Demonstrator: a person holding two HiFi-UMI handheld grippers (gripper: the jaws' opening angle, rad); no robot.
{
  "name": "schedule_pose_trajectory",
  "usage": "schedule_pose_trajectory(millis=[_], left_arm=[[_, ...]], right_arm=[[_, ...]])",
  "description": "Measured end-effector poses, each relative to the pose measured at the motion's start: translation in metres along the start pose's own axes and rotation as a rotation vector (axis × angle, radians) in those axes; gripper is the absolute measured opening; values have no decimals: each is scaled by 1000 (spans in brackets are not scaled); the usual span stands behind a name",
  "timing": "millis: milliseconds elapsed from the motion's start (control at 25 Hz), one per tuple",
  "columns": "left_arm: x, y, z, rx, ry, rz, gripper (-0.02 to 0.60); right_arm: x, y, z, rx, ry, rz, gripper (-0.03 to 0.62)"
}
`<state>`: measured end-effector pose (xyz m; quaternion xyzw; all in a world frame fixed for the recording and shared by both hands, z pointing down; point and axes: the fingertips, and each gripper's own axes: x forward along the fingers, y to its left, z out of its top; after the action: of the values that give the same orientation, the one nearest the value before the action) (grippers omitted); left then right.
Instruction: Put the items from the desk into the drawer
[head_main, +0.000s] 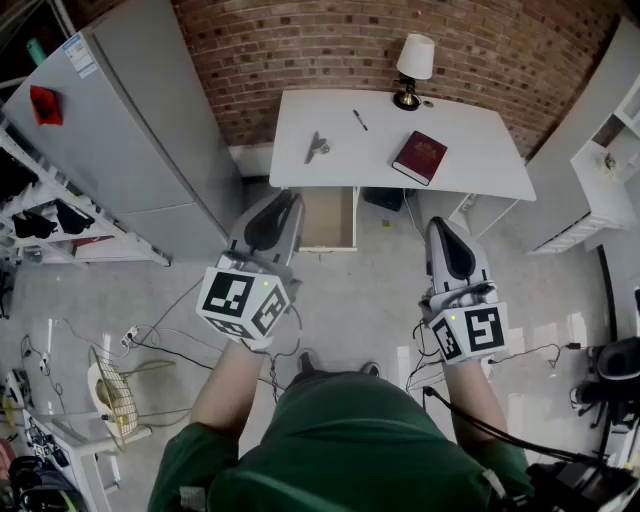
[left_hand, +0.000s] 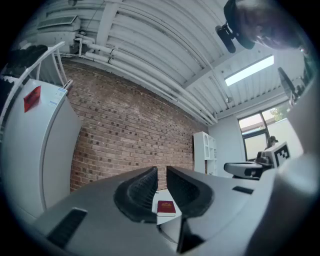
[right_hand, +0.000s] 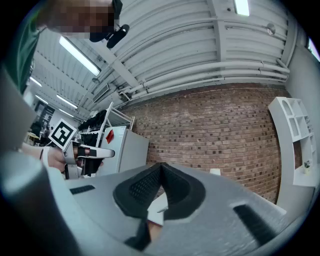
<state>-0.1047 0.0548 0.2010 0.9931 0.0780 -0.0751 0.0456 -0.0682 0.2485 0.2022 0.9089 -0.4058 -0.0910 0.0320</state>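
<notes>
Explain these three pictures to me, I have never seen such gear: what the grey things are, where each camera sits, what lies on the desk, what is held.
No robot here: a person holds a claw in each hand. The downward picture comes from a camera on the person's head; the other two come from cameras riding on each claw, looking along its jaws. On the white desk lie a red book, a pen and a small metal item; a lamp stands at the back. The drawer beneath stands open. The left claw has its jaws slightly apart, the right claw has them together; neither holds anything.
</notes>
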Motion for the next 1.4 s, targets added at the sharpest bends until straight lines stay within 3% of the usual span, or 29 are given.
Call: schedule_pose_trajectory(millis=[360, 720, 1120, 1400], left_arm=[[-4, 49, 7, -12, -12, -41, 52], [6, 100, 2, -28, -34, -65, 51], [62, 102, -21, -37, -10, -56, 51], [120, 111, -19, 30, -8, 78, 51]], right_arm=[[33, 31, -4, 2, 7, -35, 2], [62, 28, -6, -5, 11, -132, 3], [78, -35, -28, 16, 29, -169, 3], [118, -107, -48, 60, 22, -131, 3]])
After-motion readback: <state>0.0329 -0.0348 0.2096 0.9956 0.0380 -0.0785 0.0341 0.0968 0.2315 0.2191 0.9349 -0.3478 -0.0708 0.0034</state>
